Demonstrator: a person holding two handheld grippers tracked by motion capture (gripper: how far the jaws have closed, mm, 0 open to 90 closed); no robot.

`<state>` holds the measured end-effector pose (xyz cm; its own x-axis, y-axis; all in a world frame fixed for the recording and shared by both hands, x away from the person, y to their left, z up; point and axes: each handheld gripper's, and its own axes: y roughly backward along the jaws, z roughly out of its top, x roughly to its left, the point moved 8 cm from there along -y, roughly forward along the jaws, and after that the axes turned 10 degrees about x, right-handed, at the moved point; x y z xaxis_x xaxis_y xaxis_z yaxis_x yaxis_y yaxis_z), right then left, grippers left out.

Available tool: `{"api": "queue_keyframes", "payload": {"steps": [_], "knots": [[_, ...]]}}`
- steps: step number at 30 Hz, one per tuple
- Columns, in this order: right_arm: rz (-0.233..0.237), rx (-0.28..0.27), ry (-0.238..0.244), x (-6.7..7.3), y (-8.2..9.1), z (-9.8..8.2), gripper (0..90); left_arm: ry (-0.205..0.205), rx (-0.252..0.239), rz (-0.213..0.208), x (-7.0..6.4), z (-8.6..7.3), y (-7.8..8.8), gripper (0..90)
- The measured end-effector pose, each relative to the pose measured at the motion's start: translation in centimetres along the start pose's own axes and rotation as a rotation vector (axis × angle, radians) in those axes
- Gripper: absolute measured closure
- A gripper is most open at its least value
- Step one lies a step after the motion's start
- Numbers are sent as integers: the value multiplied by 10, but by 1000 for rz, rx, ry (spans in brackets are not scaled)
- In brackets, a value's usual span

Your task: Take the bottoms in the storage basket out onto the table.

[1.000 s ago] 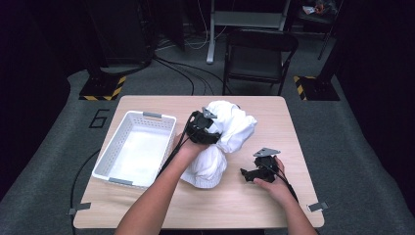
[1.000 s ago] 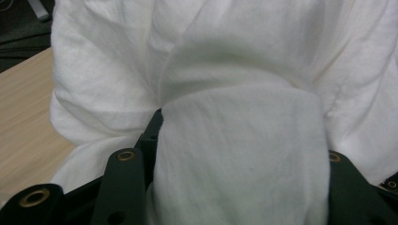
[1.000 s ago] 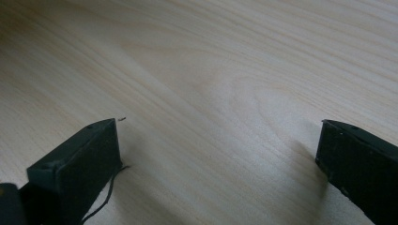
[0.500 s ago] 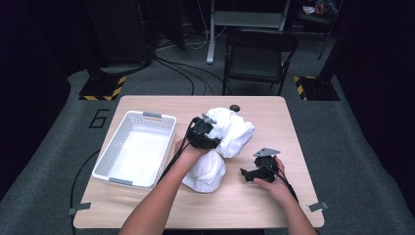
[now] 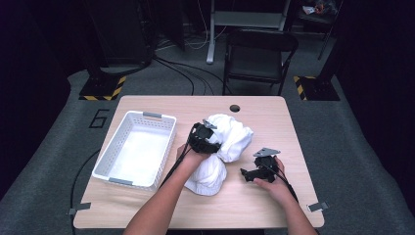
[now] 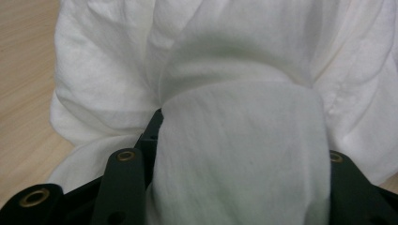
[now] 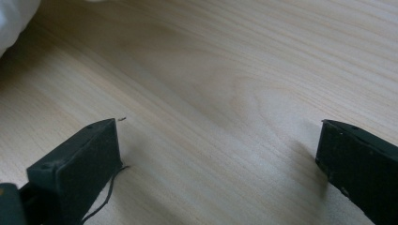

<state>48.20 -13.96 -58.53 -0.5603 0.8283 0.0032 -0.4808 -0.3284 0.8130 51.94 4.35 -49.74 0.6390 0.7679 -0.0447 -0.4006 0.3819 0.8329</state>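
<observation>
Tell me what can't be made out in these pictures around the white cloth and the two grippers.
- Left gripper jaw tips: in the left gripper view the white cloth drapes over them.
- How many pieces the cloth is: one bunched heap in the high view, folds hide any edges.
- Right gripper body: cut off by the bottom edge of the right gripper view.
- Basket near inner wall: hidden by its own rim in the high view.
</observation>
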Motion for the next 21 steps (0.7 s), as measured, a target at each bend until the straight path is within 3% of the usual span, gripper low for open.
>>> {"api": "queue_keyframes", "payload": {"steps": [9,21], "knots": [[1,3,2,0,0,0,0,22,24,-9,4,-10,-14,491],[0,3,2,0,0,0,0,19,39,-13,4,-17,-28,459]]}}
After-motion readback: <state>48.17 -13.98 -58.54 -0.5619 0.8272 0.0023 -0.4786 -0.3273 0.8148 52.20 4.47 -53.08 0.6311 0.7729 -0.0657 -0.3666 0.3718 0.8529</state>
